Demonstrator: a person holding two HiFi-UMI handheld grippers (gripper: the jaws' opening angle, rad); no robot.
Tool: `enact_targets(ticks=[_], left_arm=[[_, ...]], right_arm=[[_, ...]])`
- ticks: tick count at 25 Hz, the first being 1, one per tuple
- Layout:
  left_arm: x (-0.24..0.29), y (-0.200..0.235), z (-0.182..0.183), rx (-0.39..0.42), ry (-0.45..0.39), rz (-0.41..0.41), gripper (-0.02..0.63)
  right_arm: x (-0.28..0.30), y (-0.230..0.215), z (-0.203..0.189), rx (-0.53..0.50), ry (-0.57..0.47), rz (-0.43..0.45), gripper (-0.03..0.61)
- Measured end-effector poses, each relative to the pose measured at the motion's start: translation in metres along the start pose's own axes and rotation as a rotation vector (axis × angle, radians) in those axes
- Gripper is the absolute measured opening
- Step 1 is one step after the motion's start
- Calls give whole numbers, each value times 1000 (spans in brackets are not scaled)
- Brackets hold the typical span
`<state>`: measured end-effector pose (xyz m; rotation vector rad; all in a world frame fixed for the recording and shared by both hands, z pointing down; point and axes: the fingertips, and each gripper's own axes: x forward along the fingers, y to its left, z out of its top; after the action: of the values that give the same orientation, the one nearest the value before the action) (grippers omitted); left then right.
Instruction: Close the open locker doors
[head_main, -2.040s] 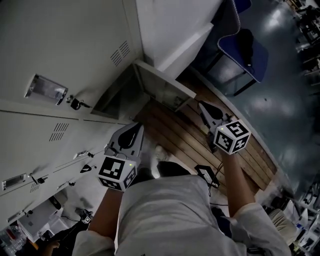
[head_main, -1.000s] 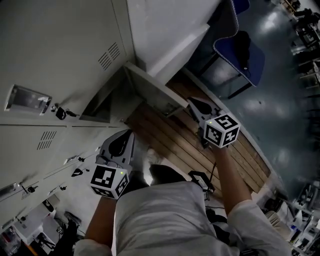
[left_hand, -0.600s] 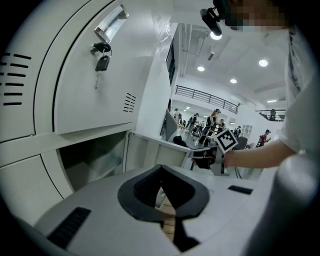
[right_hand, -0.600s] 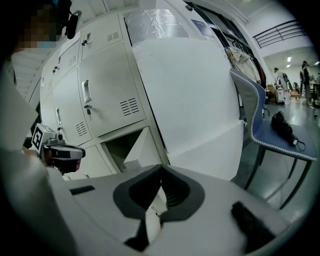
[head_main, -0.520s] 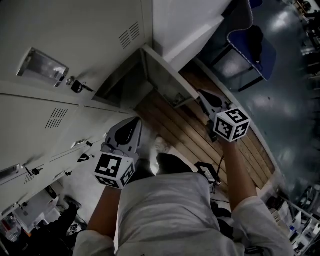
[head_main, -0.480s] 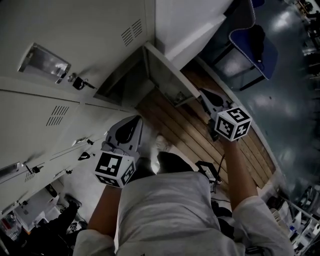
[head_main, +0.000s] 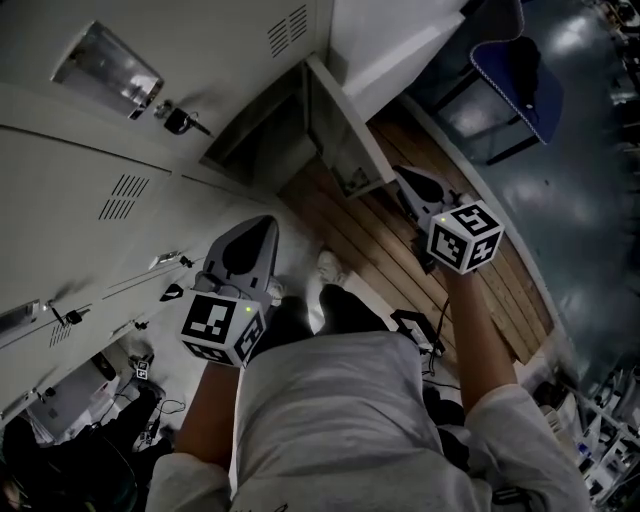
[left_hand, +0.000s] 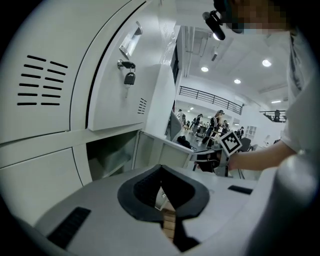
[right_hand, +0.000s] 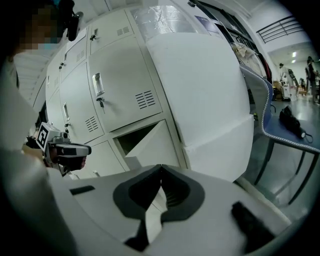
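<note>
L gripper (head_main: 258, 228): jaws pressed together, empty, near left by the shut lockers (head_main: 90, 220). R gripper (head_main: 404, 177): jaws also together, nothing btwn them, just beside free edge of open locker door (head_main: 338, 128). Door is on the bottom row, swung out over wood slat floor (head_main: 395, 270). Contact w/ door unclear.

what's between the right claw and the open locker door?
Nothing in the way. In the head view only bare wooden slat floor separates the right claw from the open locker door.
</note>
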<state>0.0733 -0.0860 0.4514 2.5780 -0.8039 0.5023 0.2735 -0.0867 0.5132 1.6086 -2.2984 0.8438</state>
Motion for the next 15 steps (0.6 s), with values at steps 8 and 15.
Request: enact_targets(ticks=[8,15], left_arm=[[-23,17,-5,-17,-15,31,15],[-38,35,-6,-41,-35,67,15]], right_arm=[[17,37,-7,-11,18,48,28],[37,64,-5,-35,39,94,28]])
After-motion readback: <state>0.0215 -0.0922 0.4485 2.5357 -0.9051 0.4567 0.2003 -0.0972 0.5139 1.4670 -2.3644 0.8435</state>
